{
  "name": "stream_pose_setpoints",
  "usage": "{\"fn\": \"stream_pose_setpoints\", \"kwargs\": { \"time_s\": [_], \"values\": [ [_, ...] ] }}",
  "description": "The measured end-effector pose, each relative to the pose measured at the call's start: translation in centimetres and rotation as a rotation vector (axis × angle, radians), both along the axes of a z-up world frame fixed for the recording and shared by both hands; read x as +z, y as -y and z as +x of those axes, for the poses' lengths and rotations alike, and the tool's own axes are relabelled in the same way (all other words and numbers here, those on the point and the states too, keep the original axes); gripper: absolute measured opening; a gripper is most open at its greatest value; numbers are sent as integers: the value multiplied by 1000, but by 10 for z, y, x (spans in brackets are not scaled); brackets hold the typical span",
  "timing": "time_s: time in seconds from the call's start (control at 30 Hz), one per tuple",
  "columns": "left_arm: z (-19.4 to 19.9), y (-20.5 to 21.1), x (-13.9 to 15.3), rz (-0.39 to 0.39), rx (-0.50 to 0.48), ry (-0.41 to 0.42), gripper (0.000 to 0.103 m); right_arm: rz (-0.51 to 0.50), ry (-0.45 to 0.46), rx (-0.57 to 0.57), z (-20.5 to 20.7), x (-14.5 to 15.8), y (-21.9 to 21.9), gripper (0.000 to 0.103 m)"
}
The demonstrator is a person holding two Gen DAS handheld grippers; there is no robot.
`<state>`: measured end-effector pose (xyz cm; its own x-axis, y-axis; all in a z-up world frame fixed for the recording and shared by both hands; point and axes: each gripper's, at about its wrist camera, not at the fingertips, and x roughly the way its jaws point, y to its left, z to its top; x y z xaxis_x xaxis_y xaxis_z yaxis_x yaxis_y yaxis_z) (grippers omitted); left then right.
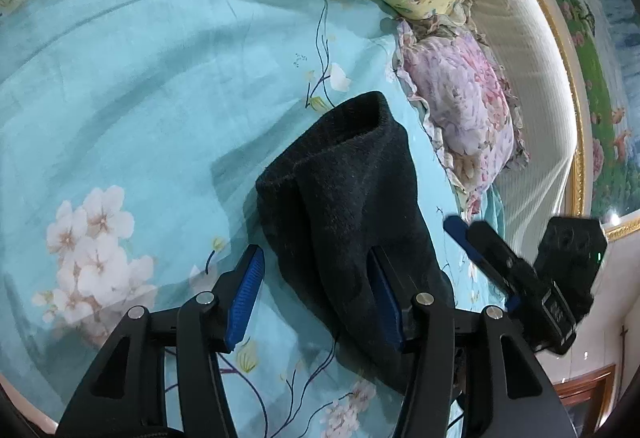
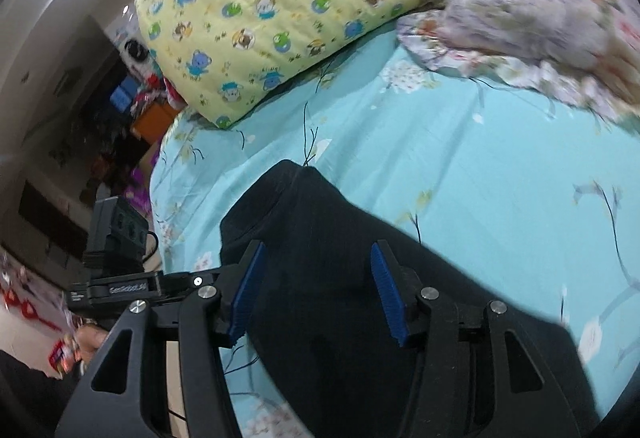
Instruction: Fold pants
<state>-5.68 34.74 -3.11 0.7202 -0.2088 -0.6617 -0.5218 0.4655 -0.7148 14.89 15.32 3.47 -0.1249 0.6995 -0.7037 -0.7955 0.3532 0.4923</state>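
Note:
The black fleecy pants (image 1: 344, 198) lie folded on the turquoise floral bedsheet (image 1: 140, 78), one leg opening pointing toward the pillows. My left gripper (image 1: 316, 282) is open just above the pants' near part; its right finger overlaps the fabric edge. The right gripper (image 1: 480, 242) shows at the right of the left wrist view, beside the pants. In the right wrist view the pants (image 2: 328, 278) fill the lower middle. My right gripper (image 2: 316, 290) is open right over them, both blue pads (image 2: 384, 290) clear of cloth. The left gripper's body (image 2: 120, 278) shows at the left.
A yellow cartoon-print pillow (image 2: 280, 6) and a pink floral pillow (image 2: 540, 6) lie at the head of the bed. A cream headboard with gold trim (image 1: 536, 78) stands behind them. Beyond the bed's left edge is clutter on the floor (image 2: 136, 110).

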Motion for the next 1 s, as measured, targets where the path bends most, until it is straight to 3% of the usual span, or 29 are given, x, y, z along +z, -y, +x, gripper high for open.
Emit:
{"fn": "stream_pose_setpoints", "kwargs": {
  "time_s": [0.47,0.53,0.6,0.73,1.0],
  "values": [
    [11,-1,-7,4,36,-3,51,-136,25,279,15,-35,-91,55],
    [14,0,-6,24,33,-15,45,-136,21,292,14,-39,-98,43],
    [16,0,-7,39,31,-26,31,-135,7,295,14,-41,-101,37],
    [19,2,-3,63,20,-20,24,-123,27,287,12,-36,-96,22],
    [17,27,44,163,-22,40,19,-28,14,241,13,-1,-61,17]
  ]
}}
